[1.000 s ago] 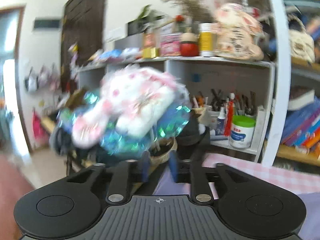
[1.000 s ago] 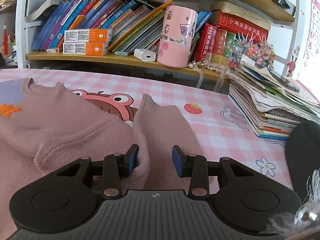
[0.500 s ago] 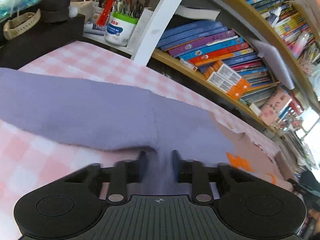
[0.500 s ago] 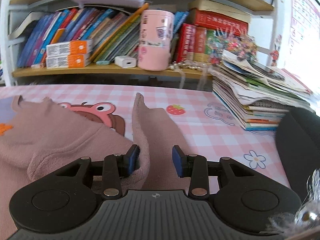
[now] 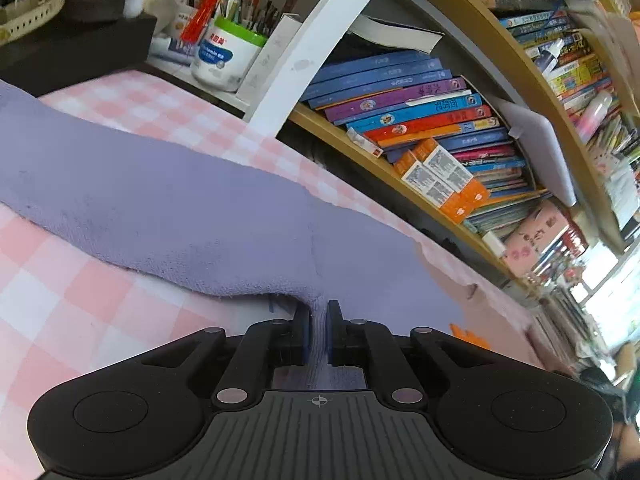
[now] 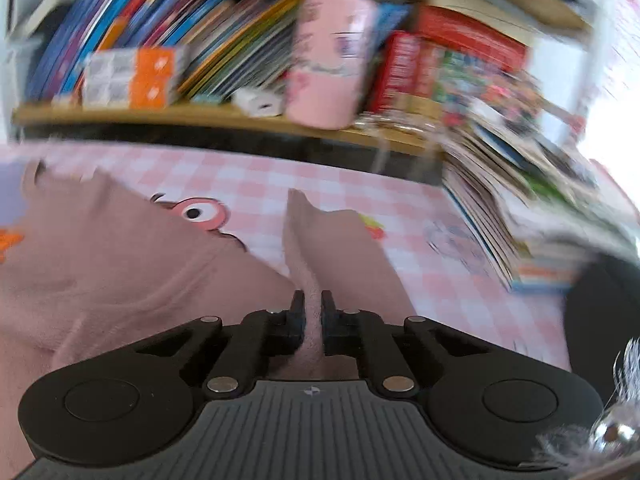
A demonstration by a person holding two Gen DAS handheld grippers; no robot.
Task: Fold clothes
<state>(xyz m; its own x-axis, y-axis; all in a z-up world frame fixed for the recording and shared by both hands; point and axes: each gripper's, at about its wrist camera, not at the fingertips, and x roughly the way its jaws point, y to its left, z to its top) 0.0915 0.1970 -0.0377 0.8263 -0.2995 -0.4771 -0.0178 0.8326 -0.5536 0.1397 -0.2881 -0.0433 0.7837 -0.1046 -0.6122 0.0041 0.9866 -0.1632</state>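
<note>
**Pinching both sides of one garment**

Clamped between the pads of the left gripper (image 5: pixel 318 326) is a ridge of the purple half of the garment (image 5: pixel 168 208), drawn up into a narrow pleat between jaws brought almost together. From that pinch the purple sleeve (image 5: pixel 60 160) is seen running away to the left and forward, its long axis laid slantwise across the pink checked worktop (image 5: pixel 80 308). The rest of the cloth lies flat, spreading rightward toward the pink half.

The right gripper (image 6: pixel 313 322) is likewise closed on cloth: a fold of the pink sleeve (image 6: pixel 332 248) is nipped between nearly touching jaws, and that sleeve is stretched straight ahead, away from the gripper, toward the bookshelf (image 6: pixel 240 120). The pink body of the garment (image 6: pixel 120 256) lies to its left, bunched slightly. The right view is blurred, so finer detail cannot be told.

Each sleeve is thus held by the nearer gripper. It is judged that a fold inward is being prepared, each sleeve to be carried toward the garment's middle, which lies between the two grippers.
</note>
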